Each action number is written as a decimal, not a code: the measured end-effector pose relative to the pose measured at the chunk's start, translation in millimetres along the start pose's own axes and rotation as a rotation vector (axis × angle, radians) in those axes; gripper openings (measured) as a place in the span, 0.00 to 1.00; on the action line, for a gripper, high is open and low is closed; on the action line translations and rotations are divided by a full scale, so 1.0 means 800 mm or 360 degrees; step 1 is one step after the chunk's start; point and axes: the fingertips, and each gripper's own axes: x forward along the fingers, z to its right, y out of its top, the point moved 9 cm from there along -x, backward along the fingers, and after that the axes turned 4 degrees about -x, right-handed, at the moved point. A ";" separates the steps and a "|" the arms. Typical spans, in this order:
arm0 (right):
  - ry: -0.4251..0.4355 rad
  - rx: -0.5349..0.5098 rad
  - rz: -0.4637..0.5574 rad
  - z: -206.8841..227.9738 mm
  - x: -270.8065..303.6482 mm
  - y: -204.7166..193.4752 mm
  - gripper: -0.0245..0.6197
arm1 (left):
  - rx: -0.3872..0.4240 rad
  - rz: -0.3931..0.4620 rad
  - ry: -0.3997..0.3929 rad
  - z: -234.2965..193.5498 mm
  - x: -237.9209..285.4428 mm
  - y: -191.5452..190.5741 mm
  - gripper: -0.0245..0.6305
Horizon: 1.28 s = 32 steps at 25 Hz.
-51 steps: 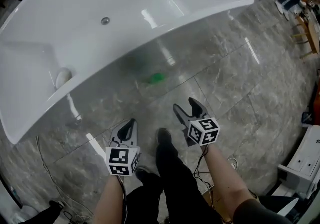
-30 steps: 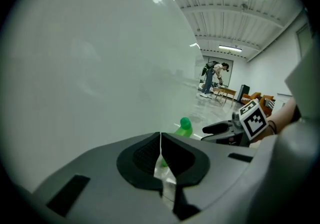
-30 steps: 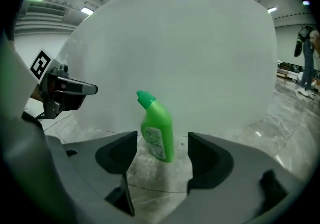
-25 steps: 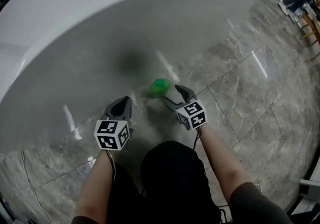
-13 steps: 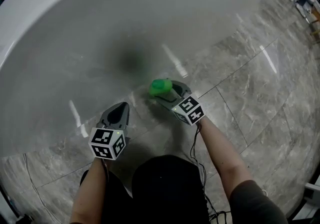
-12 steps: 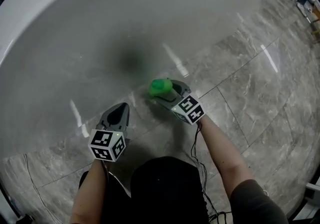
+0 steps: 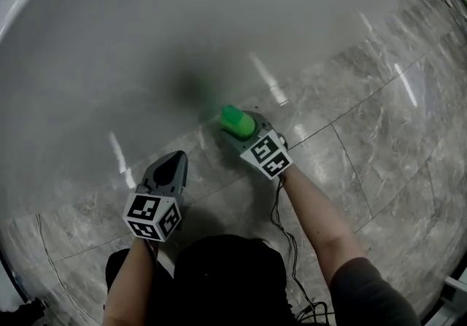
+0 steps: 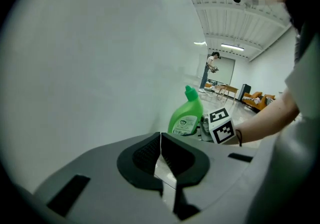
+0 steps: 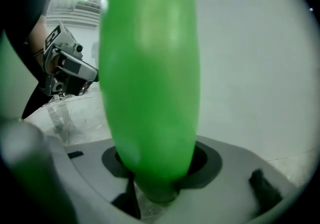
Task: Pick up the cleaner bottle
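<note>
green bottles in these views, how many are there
1. The cleaner bottle stands upright on the floor by the tub wall, between the jaws of the right gripper, which have just been closing onto it. No other shows; more could lie outside the views.

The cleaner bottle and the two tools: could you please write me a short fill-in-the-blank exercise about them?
1. The cleaner bottle is coloured ____.
2. The tool gripping it is in the person's ____ hand.
3. The left tool holds nothing, and its jaws are ____.

Missing words: green; right (that tool's jaws have just been closing on the bottle); shut.
</note>
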 end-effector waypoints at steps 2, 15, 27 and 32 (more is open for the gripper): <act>-0.0027 0.0042 0.0000 0.000 0.001 0.002 0.35 | -0.0018 0.0001 0.0025 -0.007 -0.004 -0.001 0.06; -0.0029 0.1076 0.0263 -0.008 -0.024 -0.024 0.34 | -0.0031 0.0048 -0.0041 -0.003 -0.016 0.007 0.06; 0.0146 0.1652 0.0660 -0.042 -0.117 0.073 0.34 | -0.0162 0.0140 -0.0256 0.026 -0.074 0.061 0.06; 0.0162 0.1691 0.0638 -0.054 -0.192 0.170 0.34 | -0.0202 0.0121 -0.0347 0.056 -0.138 0.120 0.06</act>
